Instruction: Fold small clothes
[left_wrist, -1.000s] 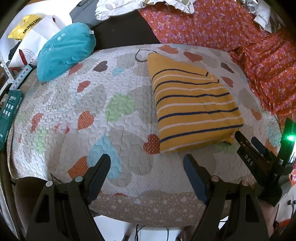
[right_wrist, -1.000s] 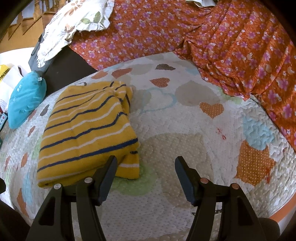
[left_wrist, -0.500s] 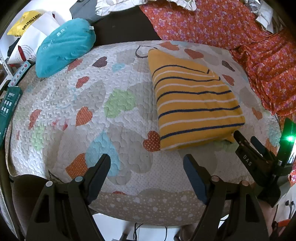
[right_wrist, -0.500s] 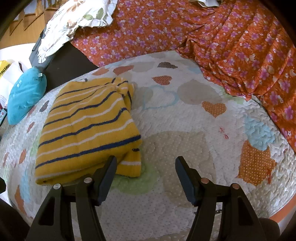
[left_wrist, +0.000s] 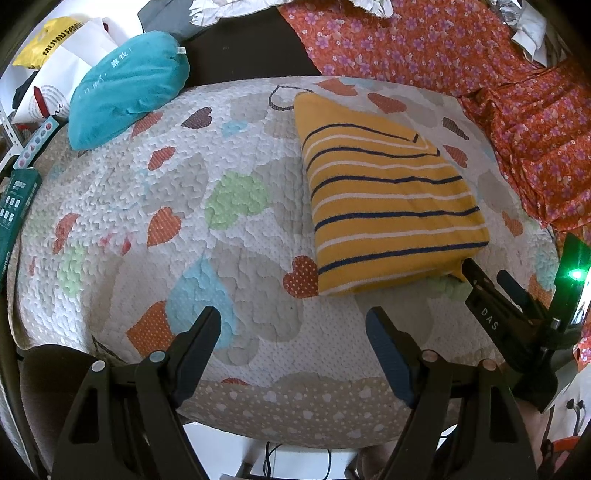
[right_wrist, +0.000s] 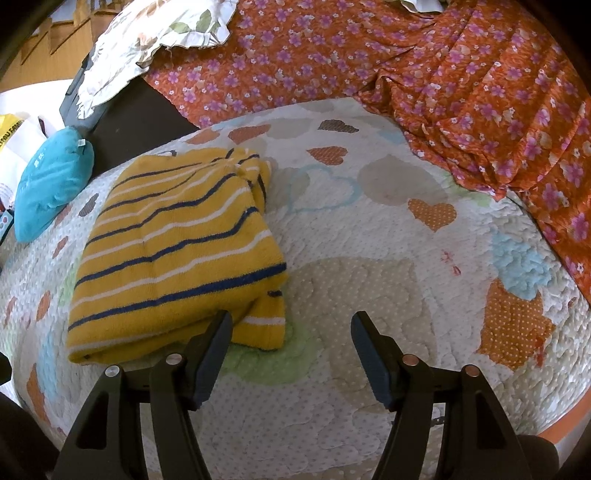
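A yellow garment with navy and white stripes (left_wrist: 388, 199) lies folded flat on a heart-patterned quilt (left_wrist: 184, 221). It also shows in the right wrist view (right_wrist: 173, 254), left of centre. My left gripper (left_wrist: 295, 328) is open and empty, held above the quilt's near edge, short of the garment. My right gripper (right_wrist: 291, 328) is open and empty, its left finger over the garment's near right corner. The right gripper also shows in the left wrist view (left_wrist: 495, 284), at the garment's near right corner.
A teal cushion (left_wrist: 125, 88) lies at the quilt's far left. Orange floral fabric (right_wrist: 461, 85) is piled along the back and right. A floral pillow (right_wrist: 147, 37) and bags (left_wrist: 48, 62) sit at the back left. A green box (left_wrist: 14, 206) lies at the left edge.
Both grippers have pulled back and up slightly from the garment, so it sits a little farther away in each view. Both stay open; the garment has not moved.
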